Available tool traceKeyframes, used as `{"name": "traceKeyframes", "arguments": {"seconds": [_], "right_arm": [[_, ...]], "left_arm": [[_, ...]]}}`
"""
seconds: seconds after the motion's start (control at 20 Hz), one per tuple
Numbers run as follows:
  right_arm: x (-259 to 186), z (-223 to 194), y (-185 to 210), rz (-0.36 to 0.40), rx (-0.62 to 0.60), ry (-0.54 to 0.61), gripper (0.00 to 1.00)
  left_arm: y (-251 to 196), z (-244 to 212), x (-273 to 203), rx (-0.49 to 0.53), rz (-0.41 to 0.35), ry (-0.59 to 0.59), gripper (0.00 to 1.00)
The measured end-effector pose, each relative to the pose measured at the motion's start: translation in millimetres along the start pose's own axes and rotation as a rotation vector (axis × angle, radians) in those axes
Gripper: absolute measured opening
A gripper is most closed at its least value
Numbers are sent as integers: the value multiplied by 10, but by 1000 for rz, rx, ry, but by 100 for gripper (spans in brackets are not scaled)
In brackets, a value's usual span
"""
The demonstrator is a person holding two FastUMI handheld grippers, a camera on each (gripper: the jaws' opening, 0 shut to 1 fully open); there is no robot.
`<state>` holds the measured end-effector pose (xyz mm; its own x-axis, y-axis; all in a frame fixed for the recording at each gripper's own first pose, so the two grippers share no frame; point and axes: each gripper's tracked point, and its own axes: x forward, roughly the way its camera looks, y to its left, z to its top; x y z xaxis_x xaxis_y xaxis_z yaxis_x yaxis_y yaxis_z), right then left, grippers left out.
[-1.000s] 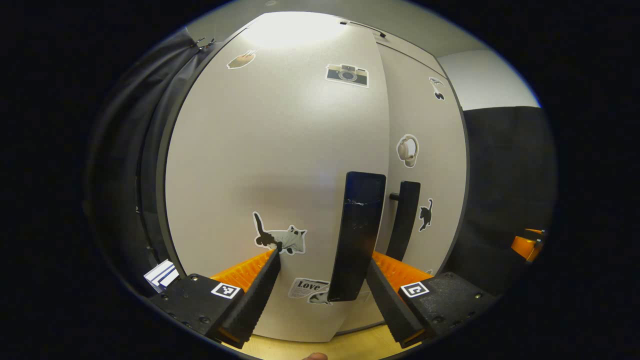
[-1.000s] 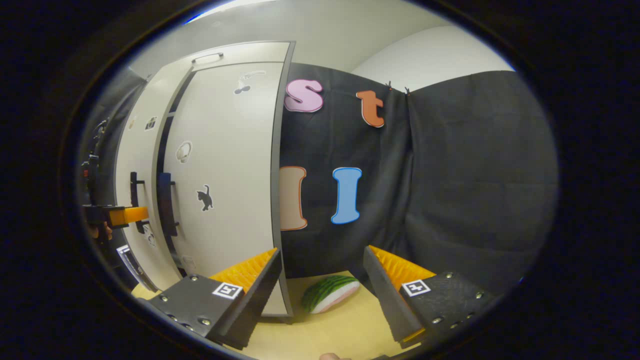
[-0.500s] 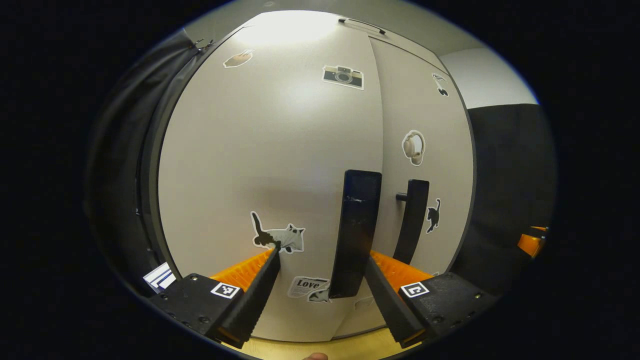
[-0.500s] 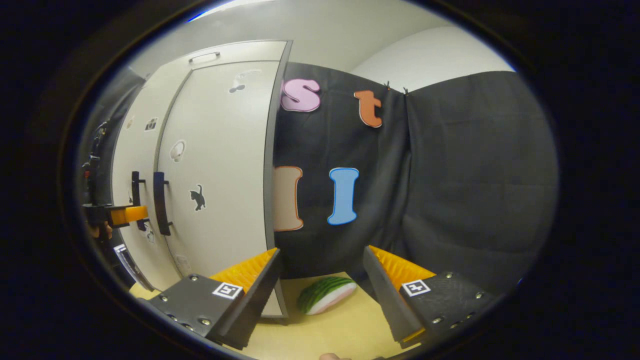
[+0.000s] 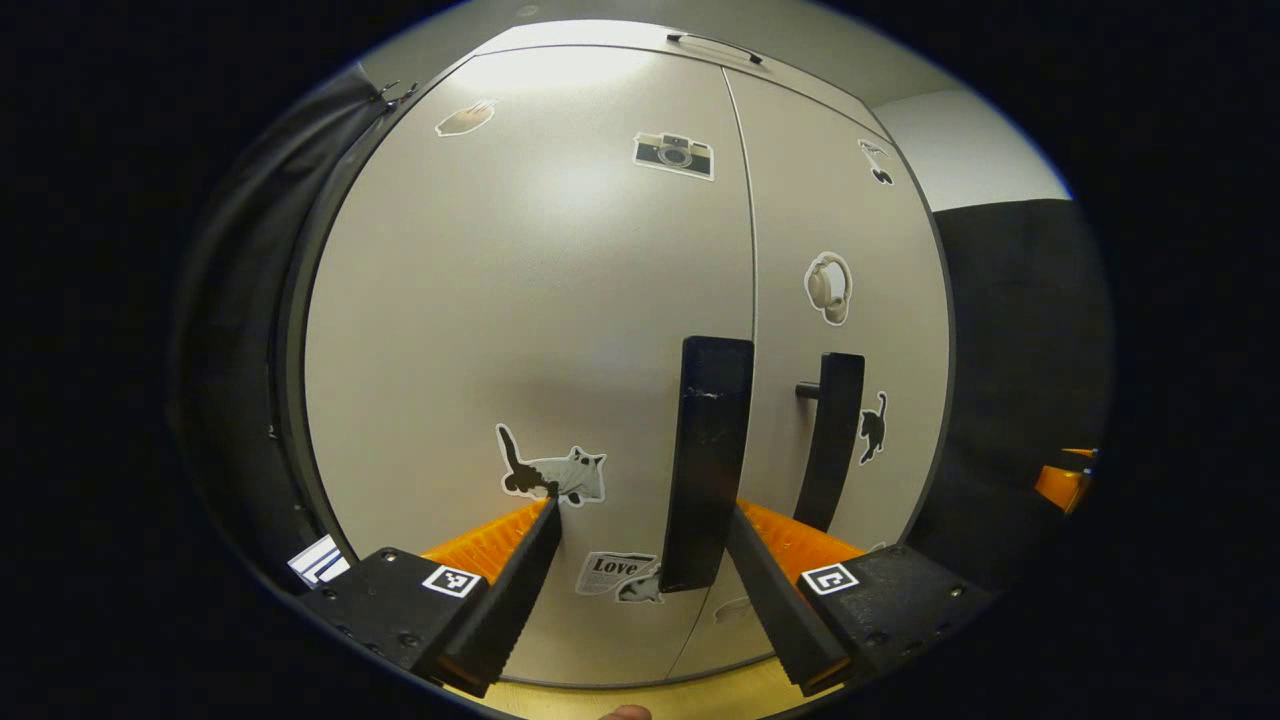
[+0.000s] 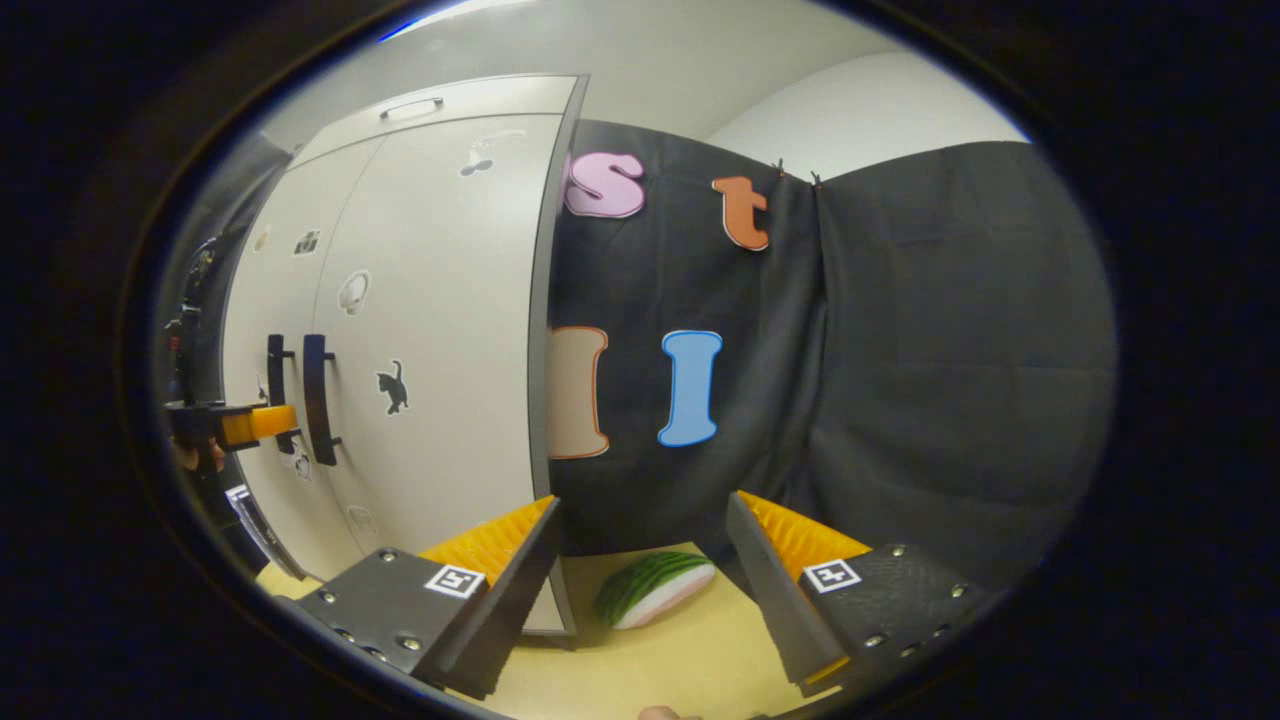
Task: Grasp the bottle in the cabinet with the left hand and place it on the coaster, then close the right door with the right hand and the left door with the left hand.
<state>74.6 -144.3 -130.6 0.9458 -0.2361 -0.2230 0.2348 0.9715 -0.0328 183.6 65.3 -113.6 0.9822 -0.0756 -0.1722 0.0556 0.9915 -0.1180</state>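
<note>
Since a second ago the left door (image 5: 530, 330) has swung the last bit shut, and the dark gap that stood between it and the right door (image 5: 840, 230) is gone. Now the two doors meet in one thin line down the front of the cabinet (image 6: 400, 300).

The left gripper (image 5: 640, 590) is right up at the left door. Its jaws are spread wide and they pinch nothing. The left door's handle (image 5: 705, 460) is a tall black bar that stands straight up and down, and its lower end sits in the open space between the jaws, closer to the right-hand one. I cannot tell if a finger touches the bar or the door. The right door's handle (image 5: 830, 440) stands just beside it, past the seam.

The right gripper (image 6: 640, 600) is well apart from the cabinet, out past its right side, over the yellow worktop (image 6: 680, 660). Its jaws are spread wide too and hold nothing. A toy watermelon slice (image 6: 655, 588) lies on the worktop just ahead of it, at the foot of the black cloth wall. From there you can see the left gripper far off, by the two handles (a hand holds it).

The bottle and the coaster are not something I can point to here, so where they are I cannot say.

Both doors look shut, so I think the job is about done. If a last push is needed, the left gripper is the nearer one, and it should push straight at the door.
</note>
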Motion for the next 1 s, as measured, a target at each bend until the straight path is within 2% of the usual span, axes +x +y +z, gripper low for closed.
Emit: {"name": "traceKeyframes", "arguments": {"seconds": [0.15,0.2,0.4,0.5,0.65,0.85,0.9,1.0], "right_arm": [[20,16,81,21,9,-1,100],[21,21,129,35,15,0,98],[-89,67,363,100,21,-5,100],[-208,123,457,126,9,-16,100],[-479,316,557,160,-3,-59,100],[-869,865,635,192,-19,-161,100],[-952,1018,652,198,-12,-187,97],[-1123,1295,688,215,16,-239,100]], "left_arm": [[3,-6,2,-6,0,1,100],[2,-4,-1,-8,-1,-3,100],[-14,12,4,-8,1,-10,100],[-26,14,-60,-27,27,34,100],[-131,296,-430,-31,55,-3,98],[-340,807,-1142,21,89,-70,95],[-415,935,-1308,16,90,-87,95],[-564,1119,-1630,-10,89,-108,95]]}}
